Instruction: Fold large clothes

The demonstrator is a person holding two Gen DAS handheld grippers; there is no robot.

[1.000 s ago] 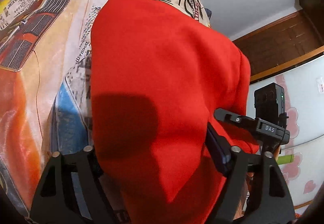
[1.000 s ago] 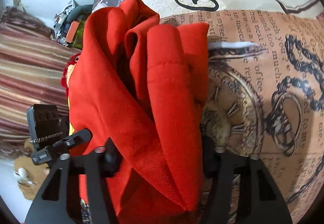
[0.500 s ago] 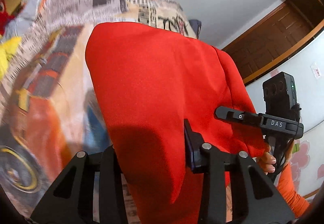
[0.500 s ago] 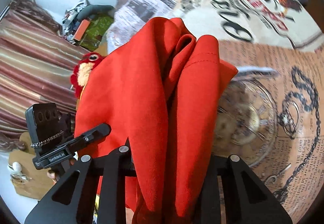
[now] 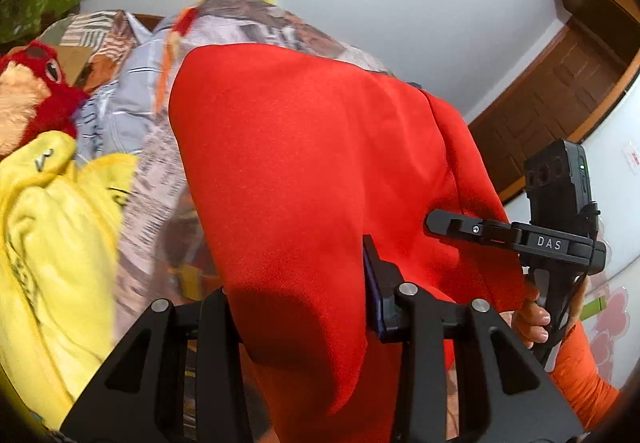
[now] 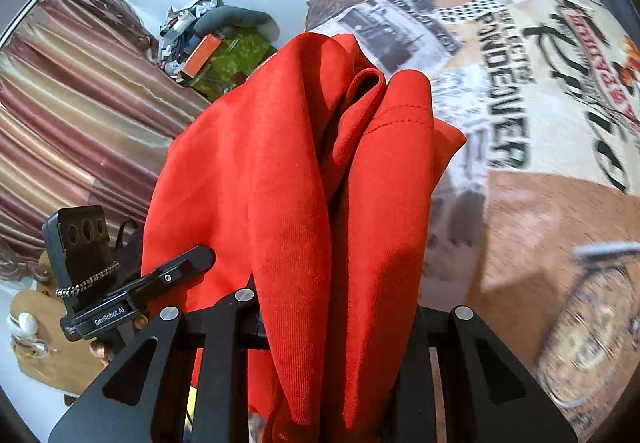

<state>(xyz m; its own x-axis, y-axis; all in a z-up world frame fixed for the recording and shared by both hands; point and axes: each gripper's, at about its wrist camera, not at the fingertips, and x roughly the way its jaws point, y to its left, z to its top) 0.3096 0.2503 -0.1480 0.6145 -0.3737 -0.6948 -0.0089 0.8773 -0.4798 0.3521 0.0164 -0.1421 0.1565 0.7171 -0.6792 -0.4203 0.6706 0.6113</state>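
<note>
The large red knit garment is held lifted above the newspaper-print bedspread, stretched between the 2 grippers, left gripper and right gripper each clamped on an edge; bunched hem folds are shown only by the right wrist view.
</note>
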